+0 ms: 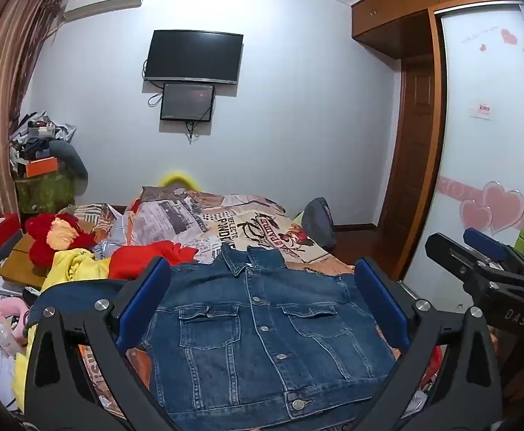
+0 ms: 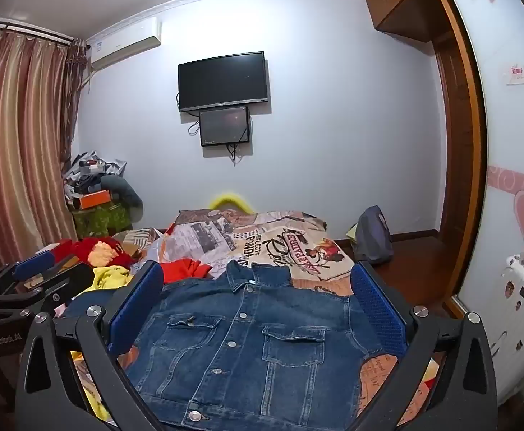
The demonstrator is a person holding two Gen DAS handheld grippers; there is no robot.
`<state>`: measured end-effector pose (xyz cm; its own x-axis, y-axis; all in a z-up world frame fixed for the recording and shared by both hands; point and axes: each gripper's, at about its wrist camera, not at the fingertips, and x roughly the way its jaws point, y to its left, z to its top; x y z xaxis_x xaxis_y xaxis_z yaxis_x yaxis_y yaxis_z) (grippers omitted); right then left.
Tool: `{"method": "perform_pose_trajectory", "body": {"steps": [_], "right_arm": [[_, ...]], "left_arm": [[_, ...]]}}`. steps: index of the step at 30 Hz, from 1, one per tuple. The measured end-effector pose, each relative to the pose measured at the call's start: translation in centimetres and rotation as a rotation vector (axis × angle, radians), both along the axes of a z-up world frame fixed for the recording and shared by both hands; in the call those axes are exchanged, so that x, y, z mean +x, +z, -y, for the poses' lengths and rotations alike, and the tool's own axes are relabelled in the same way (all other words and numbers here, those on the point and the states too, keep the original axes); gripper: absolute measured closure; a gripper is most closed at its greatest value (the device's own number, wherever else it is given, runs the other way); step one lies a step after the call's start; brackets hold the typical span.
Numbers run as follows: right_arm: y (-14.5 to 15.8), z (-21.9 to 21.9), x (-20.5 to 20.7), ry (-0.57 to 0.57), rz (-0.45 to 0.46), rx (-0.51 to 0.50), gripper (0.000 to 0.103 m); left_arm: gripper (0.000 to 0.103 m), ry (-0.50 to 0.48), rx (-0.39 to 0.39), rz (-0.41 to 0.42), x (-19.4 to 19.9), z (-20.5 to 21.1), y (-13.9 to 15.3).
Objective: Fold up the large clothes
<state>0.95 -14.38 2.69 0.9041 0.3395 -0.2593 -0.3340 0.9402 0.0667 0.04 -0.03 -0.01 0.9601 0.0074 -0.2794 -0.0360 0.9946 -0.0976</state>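
Observation:
A blue denim jacket [image 1: 262, 327] lies flat, front up and buttoned, on the bed, collar toward the far wall; it also shows in the right wrist view [image 2: 247, 344]. Its sleeves look tucked under. My left gripper [image 1: 262, 294] hangs open above the jacket, holding nothing. My right gripper [image 2: 258, 298] is open above the jacket too, empty. The right gripper also shows at the right edge of the left wrist view [image 1: 485, 255], and the left gripper at the left edge of the right wrist view [image 2: 35, 273].
The bed [image 1: 262, 226] has a printed cover. Red [image 1: 154, 255] and yellow [image 1: 75, 265] clothes and a red plush toy [image 1: 53, 240] lie left of the jacket. A wardrobe [image 1: 492, 143] stands right, a backpack [image 2: 373, 237] on the floor, clutter by the curtain [image 2: 17, 136].

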Motion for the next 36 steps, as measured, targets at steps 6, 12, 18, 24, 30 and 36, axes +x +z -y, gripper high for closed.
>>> {"method": "perform_pose_trajectory", "body": {"steps": [6, 12, 18, 24, 30, 36], "right_arm": [[0.1, 0.4, 0.1, -0.001, 0.002, 0.005, 0.000], [-0.6, -0.6, -0.7, 0.002, -0.002, 0.003, 0.000], [-1.8, 0.0, 1.2, 0.011, -0.036, 0.009, 0.000], [-2.1, -0.2, 1.3, 0.014, -0.045, 0.001, 0.000], [-2.2, -0.3, 1.3, 0.013, -0.052, 0.002, 0.000], [-2.2, -0.3, 1.4, 0.014, -0.061, 0.002, 0.000]], "left_arm": [[0.000, -0.006, -0.041, -0.015, 0.3, -0.9, -0.2], [0.000, 0.005, -0.021, -0.018, 0.3, -0.5, -0.7], [0.000, 0.011, -0.025, -0.021, 0.4, -0.6, -1.1], [0.000, 0.008, -0.017, -0.021, 0.5, -1.0, -1.3], [0.000, 0.009, -0.009, -0.023, 0.5, -0.9, -1.5], [0.000, 0.009, -0.009, -0.025, 0.3, -1.1, -1.6]]}}
